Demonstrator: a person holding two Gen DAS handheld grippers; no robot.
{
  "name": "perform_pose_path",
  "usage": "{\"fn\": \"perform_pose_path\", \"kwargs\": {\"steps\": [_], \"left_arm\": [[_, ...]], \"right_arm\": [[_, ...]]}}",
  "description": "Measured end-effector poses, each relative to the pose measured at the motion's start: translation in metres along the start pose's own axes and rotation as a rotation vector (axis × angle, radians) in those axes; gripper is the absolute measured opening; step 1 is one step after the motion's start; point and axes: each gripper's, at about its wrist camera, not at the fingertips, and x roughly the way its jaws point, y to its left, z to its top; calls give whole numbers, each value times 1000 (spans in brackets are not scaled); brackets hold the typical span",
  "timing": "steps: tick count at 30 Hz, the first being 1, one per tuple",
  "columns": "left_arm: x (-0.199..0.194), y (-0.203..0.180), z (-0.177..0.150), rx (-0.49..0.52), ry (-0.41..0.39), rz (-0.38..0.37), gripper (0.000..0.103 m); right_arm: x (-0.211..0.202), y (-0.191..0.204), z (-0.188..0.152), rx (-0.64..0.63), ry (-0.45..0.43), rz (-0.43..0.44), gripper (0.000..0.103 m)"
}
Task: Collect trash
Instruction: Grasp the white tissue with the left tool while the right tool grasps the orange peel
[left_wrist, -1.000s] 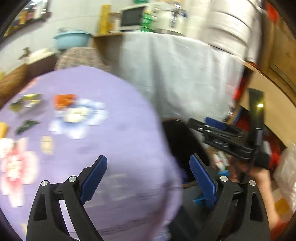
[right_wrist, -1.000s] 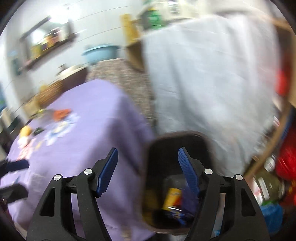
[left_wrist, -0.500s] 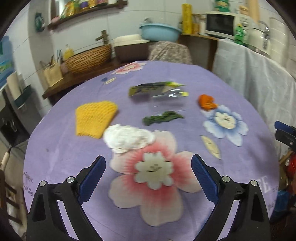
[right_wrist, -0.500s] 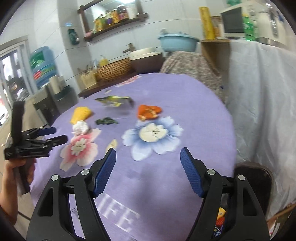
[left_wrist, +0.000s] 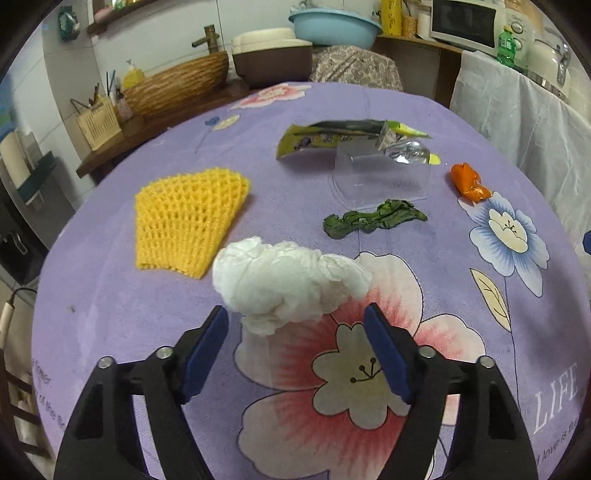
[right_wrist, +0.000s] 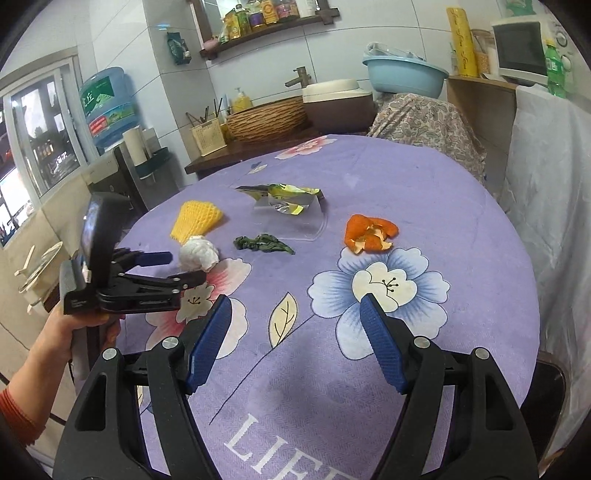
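Note:
Trash lies on a round table under a purple flowered cloth (left_wrist: 110, 295). My left gripper (left_wrist: 297, 325) is open, just short of a crumpled white tissue (left_wrist: 284, 277). Beyond it lie a yellow foam net (left_wrist: 188, 218), a green wilted leaf (left_wrist: 373, 219), a clear plastic box (left_wrist: 380, 173), a green-yellow wrapper (left_wrist: 332, 136) and orange peel (left_wrist: 467, 182). My right gripper (right_wrist: 295, 317) is open and empty above the cloth (right_wrist: 461, 206), with the orange peel (right_wrist: 369, 232) ahead. The left gripper (right_wrist: 173, 267) shows there beside the tissue (right_wrist: 197, 253).
A dark bin (right_wrist: 550, 398) stands below the table's right edge. A white-draped counter (right_wrist: 550, 177) is at the right. A wooden sideboard behind holds a wicker basket (right_wrist: 266, 118), a brown pot (right_wrist: 336, 107) and a blue basin (right_wrist: 404, 75).
Both grippers swung from the bin at the table's right side back over the table. The left gripper has closed in on the white tissue. Both stay open.

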Motion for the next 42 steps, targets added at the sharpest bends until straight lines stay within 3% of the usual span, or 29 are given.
{"fn": "perform_pose_path", "kwargs": {"steps": [3,6,9,11,16,29,33,35,42], "left_arm": [[8,4,-1,-22,14,-18,68],[6,9,0,-38,3,-14,57],[5,13,1,-52,-2,-15,42],[4,16,2,-64,-3,-14,27],[4,29,2,-110,-5,-47,18],[3,41,0,-152,-13,-95,16],[1,43,-2,-153,-21,-96,16],[1,44,-3,-153,-22,-99,16],[-2,41,-5,-141,-29,-98,16]], "right_arm": [[1,-2,1,4,6,-2,72],[5,-1,3,-8,13,-9,72],[12,0,6,-18,21,-14,72],[17,1,10,-21,22,-13,72],[31,7,18,-54,34,-17,72],[105,5,53,-101,155,-60,72],[130,-10,59,-97,186,-215,72],[140,-22,62,-45,210,-228,71],[149,-42,69,15,223,-292,36]]}}
